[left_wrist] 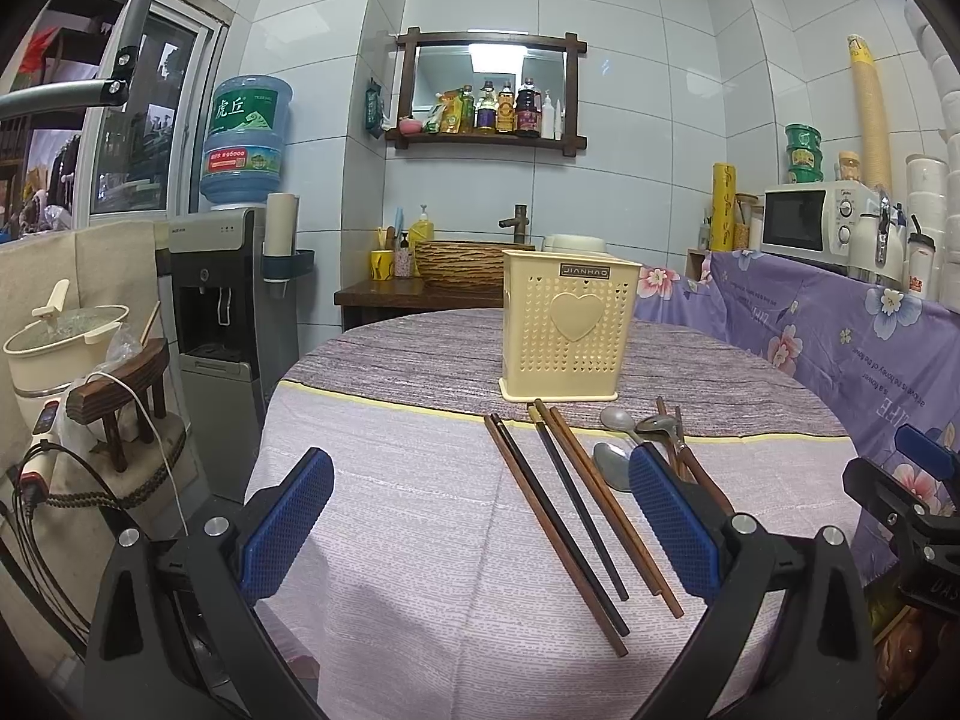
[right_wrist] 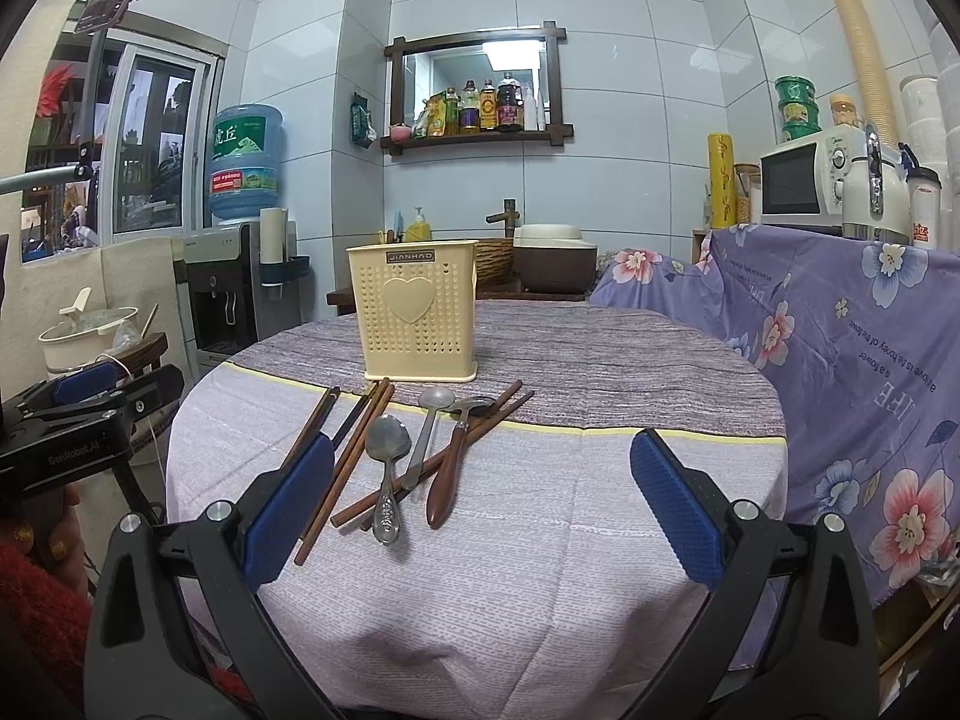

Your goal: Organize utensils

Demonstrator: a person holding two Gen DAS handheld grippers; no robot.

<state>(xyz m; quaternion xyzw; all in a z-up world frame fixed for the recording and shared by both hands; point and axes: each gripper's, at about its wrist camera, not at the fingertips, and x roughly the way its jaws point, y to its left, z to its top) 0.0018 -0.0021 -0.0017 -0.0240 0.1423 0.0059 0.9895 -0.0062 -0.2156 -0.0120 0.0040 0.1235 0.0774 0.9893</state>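
Both grippers, left gripper (left_wrist: 480, 516) and right gripper (right_wrist: 483, 504), hover with jaws apart, empty. Chopsticks (left_wrist: 558, 510) and spoons (right_wrist: 387, 462) lie loose before the cream holder (left_wrist: 570, 330); pinch one utensil mid-shaft, then drop it upright.

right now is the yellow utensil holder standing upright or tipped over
Upright. The yellow utensil holder sits flat on its base on the table, open top up, with the chopsticks and spoons lying in front.

Holder (right_wrist: 417, 324): matt perforated plastic. Chopsticks (left_wrist: 555, 516): smooth wood. Spoons (right_wrist: 387, 468): dull metal. Tablecloth (right_wrist: 540, 540): coarse woven cloth.
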